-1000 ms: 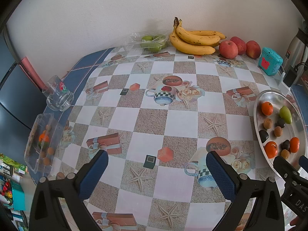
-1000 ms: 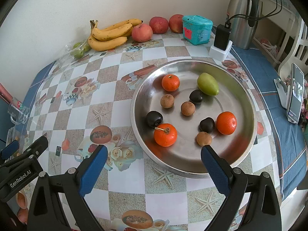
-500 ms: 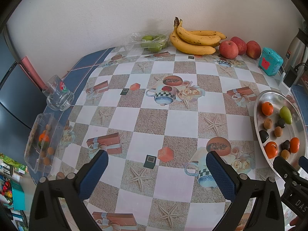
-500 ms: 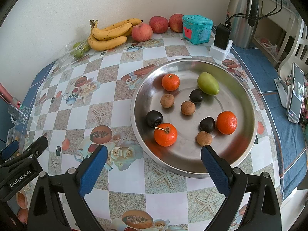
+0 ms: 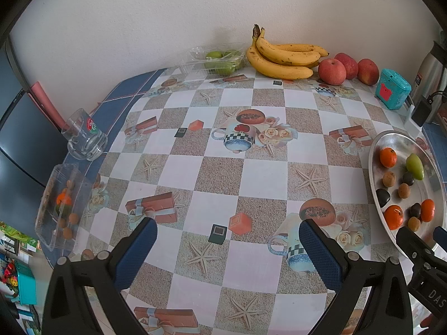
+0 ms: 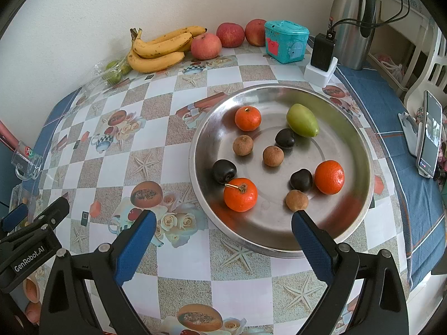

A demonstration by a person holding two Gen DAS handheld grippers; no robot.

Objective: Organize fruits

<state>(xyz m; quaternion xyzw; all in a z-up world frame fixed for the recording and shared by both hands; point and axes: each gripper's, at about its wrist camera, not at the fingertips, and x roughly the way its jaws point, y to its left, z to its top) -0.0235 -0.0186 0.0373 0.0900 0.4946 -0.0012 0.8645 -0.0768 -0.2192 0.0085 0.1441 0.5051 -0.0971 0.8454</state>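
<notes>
Nothing has moved since the earlier frames: both the left gripper (image 5: 227,240) and right gripper (image 6: 223,230) hover with jaws wide, empty. Ahead of the right jaws, mixed fruits (image 6: 240,194) sit scattered in the steel tray (image 6: 360,136); sorting remains undecided.

Right claw (image 6: 223,226) wide apart, empty, above metal tray (image 6: 201,145) edge.

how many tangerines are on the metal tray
3 on the metal tray: one tangerine at the far left, one at the near left with a stem, one at the right. None look hidden.
</notes>
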